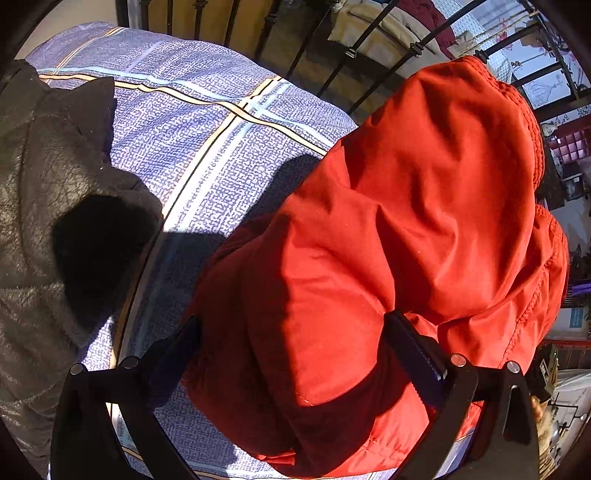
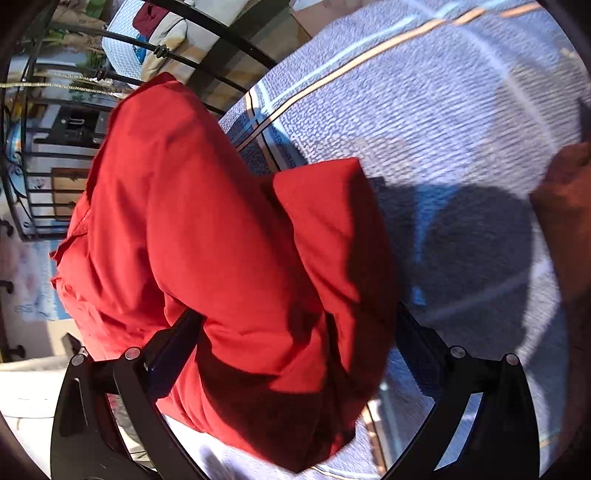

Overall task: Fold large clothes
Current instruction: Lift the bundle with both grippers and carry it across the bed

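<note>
Dark coat (image 1: 44, 206): lay far left on the bedspread (image 1: 207, 147), untouched.
Left gripper (image 1: 291, 347): spread wide, red jacket (image 1: 406, 229) bulging between the fingers, apparently not pinched.
Right gripper (image 2: 299, 339): likewise spread around the jacket.
Advice: both should be closed on the same folded edge, then laid flat.

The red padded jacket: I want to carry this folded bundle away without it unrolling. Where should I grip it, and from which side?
Judging by its shape, grip the red padded jacket at the thick folded roll nearest the cameras, coming from that near end. The left gripper and right gripper already straddle this bulge, fingers on either side. Its far end by the black metal railing looks looser, so probably a worse hold.
</note>
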Motion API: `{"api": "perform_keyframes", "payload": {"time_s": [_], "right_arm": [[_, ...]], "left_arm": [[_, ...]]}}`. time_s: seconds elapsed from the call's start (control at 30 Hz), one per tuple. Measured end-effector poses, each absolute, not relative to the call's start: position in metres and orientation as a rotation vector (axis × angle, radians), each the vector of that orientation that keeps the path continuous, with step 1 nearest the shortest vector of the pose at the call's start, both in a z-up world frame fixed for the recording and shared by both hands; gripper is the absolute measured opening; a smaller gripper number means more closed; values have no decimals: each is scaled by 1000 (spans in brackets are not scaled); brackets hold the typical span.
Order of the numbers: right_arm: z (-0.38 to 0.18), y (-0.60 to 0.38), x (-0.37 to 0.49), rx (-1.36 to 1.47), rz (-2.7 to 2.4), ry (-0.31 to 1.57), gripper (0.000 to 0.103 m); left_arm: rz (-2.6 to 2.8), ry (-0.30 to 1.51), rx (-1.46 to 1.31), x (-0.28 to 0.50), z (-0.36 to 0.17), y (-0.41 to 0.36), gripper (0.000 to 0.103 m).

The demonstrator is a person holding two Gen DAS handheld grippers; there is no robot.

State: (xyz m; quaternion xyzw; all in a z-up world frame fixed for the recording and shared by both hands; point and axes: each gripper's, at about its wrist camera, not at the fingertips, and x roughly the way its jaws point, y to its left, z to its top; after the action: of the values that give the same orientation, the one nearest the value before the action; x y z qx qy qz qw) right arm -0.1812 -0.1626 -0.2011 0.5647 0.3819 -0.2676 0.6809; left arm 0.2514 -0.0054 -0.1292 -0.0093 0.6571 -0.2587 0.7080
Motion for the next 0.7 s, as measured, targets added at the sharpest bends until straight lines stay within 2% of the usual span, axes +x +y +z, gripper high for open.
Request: {"api": "perform_keyframes", "payload": {"time_s": [0.2,0.23,0.27,0.33,0.4,0.43,0.5,0.6,0.7], "right_arm": [[-204,-158,-180,1258,-631,811,99],[-204,-156,-183,1261,-634,811,96],[-203,-153,-183,1275,-633,806,91],[-195,-146,-185,1281,-639,781,70],[-185,-138,-184,1254,-657,787,58],[-179,-133,-184,1246,-660,779,50],[-169,-124,-185,1234,-662,765,43],[-148,-107,-188,1199,-660,747,37],[-125,-86,-191,1162,-643,731,35]], "left_arm": [[-561,1465,-23,250,-131,-17,97],[-556,1464,-24,250,-131,-19,96],[-551,1461,-24,249,-130,-20,91],[-547,1452,-23,241,-123,-23,80],[-554,1437,7,229,-112,-24,65],[-559,1430,20,226,-109,-26,61],[-575,1417,28,219,-100,-25,46],[-605,1395,6,208,-86,-16,35],[-633,1375,-37,197,-69,0,31]]}}
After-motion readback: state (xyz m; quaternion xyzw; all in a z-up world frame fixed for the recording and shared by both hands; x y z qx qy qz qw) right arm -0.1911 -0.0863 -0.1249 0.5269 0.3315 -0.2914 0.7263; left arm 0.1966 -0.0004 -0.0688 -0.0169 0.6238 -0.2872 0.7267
